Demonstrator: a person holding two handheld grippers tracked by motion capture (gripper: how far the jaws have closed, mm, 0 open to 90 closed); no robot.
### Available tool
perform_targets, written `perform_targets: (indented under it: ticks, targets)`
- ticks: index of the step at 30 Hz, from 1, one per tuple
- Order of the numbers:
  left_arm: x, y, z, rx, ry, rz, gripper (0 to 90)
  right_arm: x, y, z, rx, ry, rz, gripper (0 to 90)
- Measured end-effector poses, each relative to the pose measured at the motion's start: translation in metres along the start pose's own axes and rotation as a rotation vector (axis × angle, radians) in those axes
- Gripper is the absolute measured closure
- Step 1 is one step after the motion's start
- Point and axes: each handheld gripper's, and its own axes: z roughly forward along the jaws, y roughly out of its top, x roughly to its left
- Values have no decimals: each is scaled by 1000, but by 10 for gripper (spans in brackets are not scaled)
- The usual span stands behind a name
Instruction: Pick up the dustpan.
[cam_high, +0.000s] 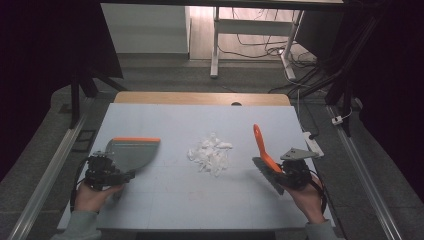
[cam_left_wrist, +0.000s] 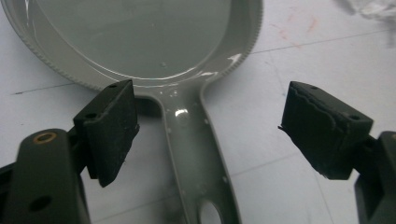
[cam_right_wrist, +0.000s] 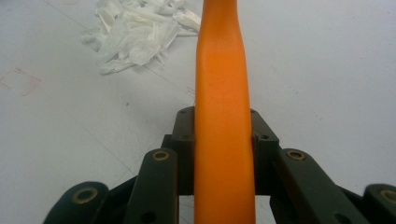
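1. Straddling the handle of the grey plastic dustpan (cam_left_wrist: 140, 42), the left gripper (cam_high: 127, 176) has its jaws spread wide; the pads sit on either side of the handle without touching it. The handle is narrow, glossy and stiff, with a hanging hole at its end. It looks slippery, so I judge the best hold to be across its mid-length, squarely between the rubbery black pads (cam_left_wrist: 112, 130).

2. Pinching the orange plastic handle of the small brush (cam_high: 264, 152), the right gripper (cam_high: 280, 176) has its jaws pressed tight against both sides. The handle is smooth, rigid and gently waisted, and rises tilted toward the far side, with dark bristles low by the gripper. It is likely light; a grip low on the handle should give good control.

3. Lying flat on the pale blue table (cam_high: 165, 205), the dustpan shows an orange lip at its far edge, at the person's left.

4. Farther out, between the two tools, sits a loose pile of white paper scraps (cam_high: 211, 153): soft, crumpled, very light, and probably easy to scatter.
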Motion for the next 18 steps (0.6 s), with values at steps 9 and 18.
perform_targets:
  ticks: [9,18]
  targets:
    - [9,-2,8,35,27,-35,180,-2,-1,0,-1,-2,3,703]
    - [10,-5,19,64,31,-43,189,-1,-1,1,4,-4,5,702]
